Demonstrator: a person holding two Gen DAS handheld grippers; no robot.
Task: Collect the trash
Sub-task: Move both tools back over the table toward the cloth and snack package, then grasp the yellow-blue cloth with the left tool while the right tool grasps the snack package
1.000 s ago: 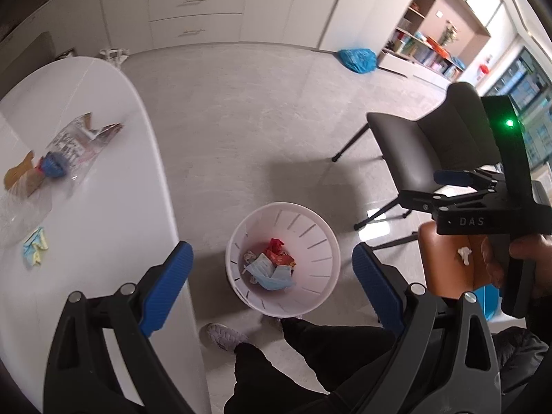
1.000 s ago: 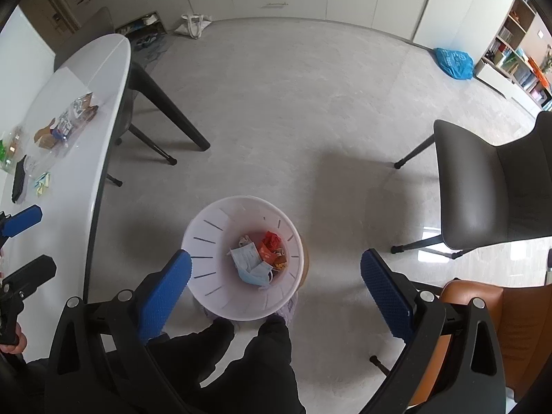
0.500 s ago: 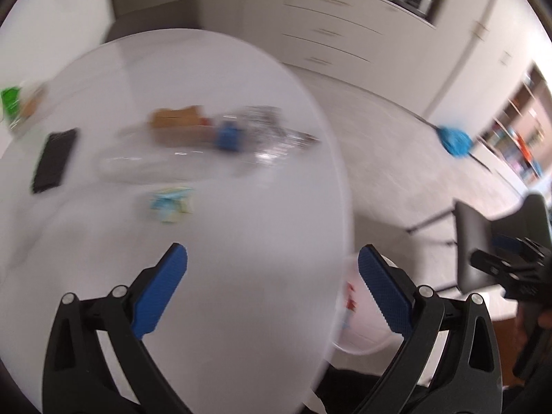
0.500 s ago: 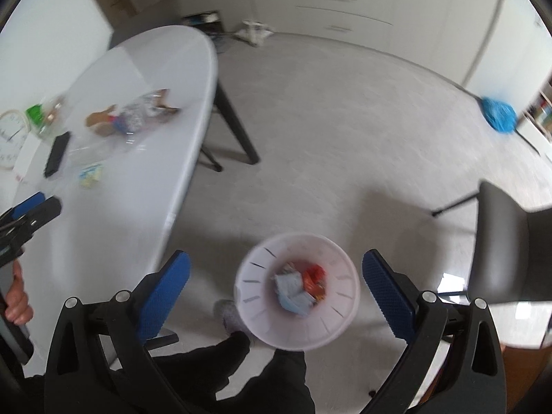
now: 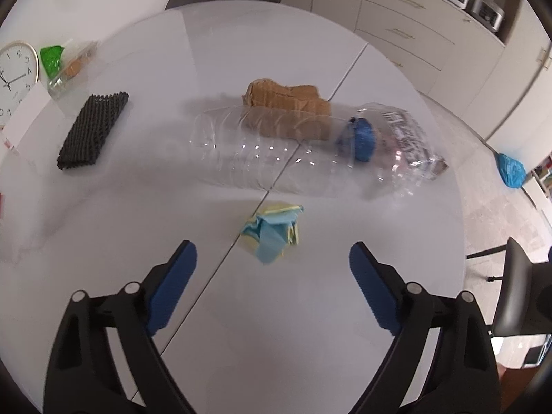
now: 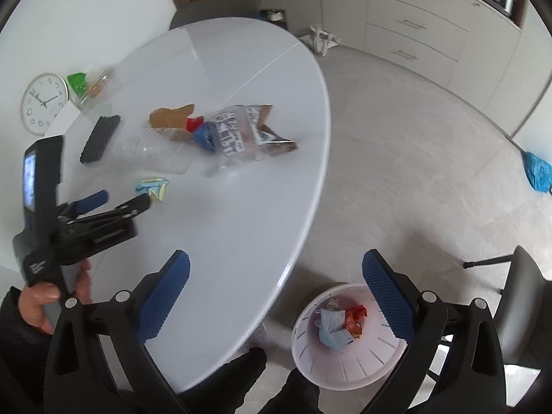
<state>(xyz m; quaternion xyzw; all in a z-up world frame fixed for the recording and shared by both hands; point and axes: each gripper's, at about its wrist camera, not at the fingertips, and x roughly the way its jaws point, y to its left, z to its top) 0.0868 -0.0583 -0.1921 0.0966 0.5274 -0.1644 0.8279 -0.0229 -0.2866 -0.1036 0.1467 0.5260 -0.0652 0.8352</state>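
On the white table (image 5: 310,310) a crumpled blue-and-yellow paper (image 5: 272,231) lies just ahead of my left gripper (image 5: 272,272). Its jaws stand wide, are closing, and hold nothing. Behind the paper lies a clear plastic bottle (image 5: 262,158) with a blue cap (image 5: 358,138), a brown paper scrap (image 5: 286,103) and a printed clear wrapper (image 5: 407,138). My right gripper (image 6: 276,276) hangs open and empty over the table edge. In the right wrist view the white bin (image 6: 345,376) sits on the floor, holding a blue mask (image 6: 331,327) and a red wrapper (image 6: 355,314). That view also shows the left gripper (image 6: 127,197) beside the paper (image 6: 151,188).
A black ridged mat (image 5: 93,131), a clock (image 5: 17,69) and a glass container with something green (image 5: 51,58) sit at the table's far left. A grey chair (image 6: 528,296) stands right of the bin, and a person's legs (image 6: 248,372) are below the table edge.
Both views have swung from the bin on the floor to the table. My left gripper now faces the crumpled paper, which lies closer than half a second ago. The bin sits lower right in the right view.
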